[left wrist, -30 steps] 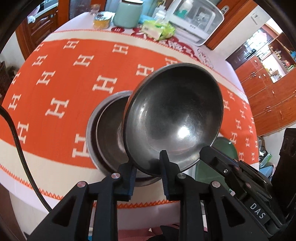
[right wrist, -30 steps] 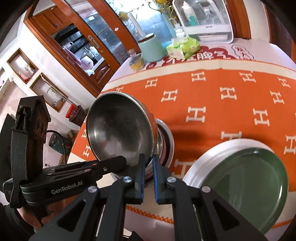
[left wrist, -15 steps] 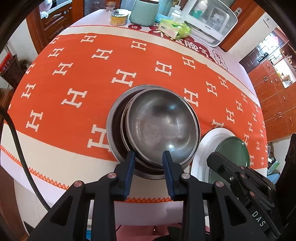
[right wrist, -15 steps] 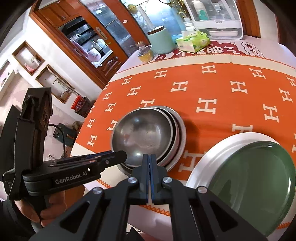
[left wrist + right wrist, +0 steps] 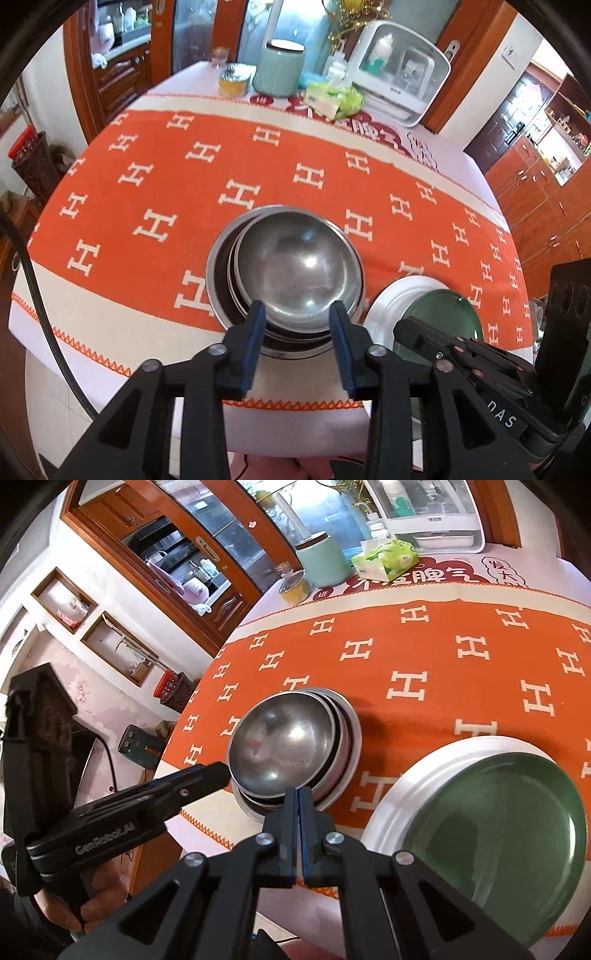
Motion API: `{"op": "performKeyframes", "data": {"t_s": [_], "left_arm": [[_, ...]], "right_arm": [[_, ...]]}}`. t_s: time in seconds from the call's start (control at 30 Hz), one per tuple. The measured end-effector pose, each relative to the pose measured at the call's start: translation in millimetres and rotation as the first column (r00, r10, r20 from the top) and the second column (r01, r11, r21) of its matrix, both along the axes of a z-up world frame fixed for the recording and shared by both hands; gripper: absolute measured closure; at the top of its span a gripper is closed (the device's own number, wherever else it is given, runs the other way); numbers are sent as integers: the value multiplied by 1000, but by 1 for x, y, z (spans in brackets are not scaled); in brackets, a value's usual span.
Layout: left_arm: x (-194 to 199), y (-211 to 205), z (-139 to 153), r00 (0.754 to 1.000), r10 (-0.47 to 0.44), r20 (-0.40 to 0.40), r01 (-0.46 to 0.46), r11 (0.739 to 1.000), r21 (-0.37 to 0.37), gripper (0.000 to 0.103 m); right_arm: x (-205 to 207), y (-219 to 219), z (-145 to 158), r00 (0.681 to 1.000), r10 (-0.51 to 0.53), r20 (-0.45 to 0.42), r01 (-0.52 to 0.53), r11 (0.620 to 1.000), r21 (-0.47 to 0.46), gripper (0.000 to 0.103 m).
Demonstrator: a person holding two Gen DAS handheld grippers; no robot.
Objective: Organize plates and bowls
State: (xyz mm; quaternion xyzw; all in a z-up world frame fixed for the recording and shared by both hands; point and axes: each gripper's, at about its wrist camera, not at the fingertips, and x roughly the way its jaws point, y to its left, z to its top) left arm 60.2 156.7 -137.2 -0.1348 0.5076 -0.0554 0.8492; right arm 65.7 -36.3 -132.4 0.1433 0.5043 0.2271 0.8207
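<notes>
Two views. Left wrist view: left gripper jaws opening, part way apart, nothing held; top steel bowl sits in bowl stack near table's front edge, beyond tips. Green plate on white plate, just right of stack.

Right wrist view: right gripper jaws pressed together, empty, near stack's rim. Only here: hand holding left gripper handle.

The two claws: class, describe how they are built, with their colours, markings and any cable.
Both are black plastic tools with angular, triangulated linkage arms joined by silver round bolts. Each claw, left claw and right claw, ends in two flat fingers lined with blue pads. The left tool's side reads "GenRobot.AI" in white; the right one shows "DAS". A black cable curves beside the left one.
</notes>
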Motion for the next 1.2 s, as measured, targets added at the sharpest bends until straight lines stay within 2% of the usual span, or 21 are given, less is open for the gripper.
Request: {"op": "performKeyframes", "data": {"t_s": [0.07, 0.2, 0.37, 0.67, 0.93, 0.97, 1.1, 1.2], "left_arm": [[-5, -3, 6, 1000, 29, 13, -29, 999, 16, 56], [-14, -4, 13, 997, 67, 28, -68, 997, 27, 53], [-24, -4, 19, 990, 134, 35, -135, 990, 47, 43], [-42, -13, 22, 985, 169, 37, -172, 981, 93, 34], [-52, -13, 16, 983, 182, 26, -184, 977, 106, 32], [-53, -12, 16, 983, 182, 26, -184, 977, 104, 32], [-50, -6, 12, 984, 177, 25, -179, 980, 89, 28], [-41, 2, 8, 987, 162, 10, -162, 984, 78, 27]], "right_arm": [[-2, -5, 3, 1000, 2, 1, -2, 1000, 3, 102], [-5, -13, 7, 1000, 13, 0, -13, 1000, 7, 102], [-11, -24, 13, 1000, 22, 7, -22, 1000, 5, 102], [-23, -40, 6, 999, 34, -20, -34, 999, 30, 102], [-23, -48, -6, 998, 33, -58, -29, 998, 62, 101], [-22, -49, -7, 998, 32, -63, -28, 997, 67, 99], [-16, -47, -11, 996, 27, -88, -20, 996, 82, 78], [-11, -47, -15, 994, 0, -106, 10, 996, 93, 72]]}}
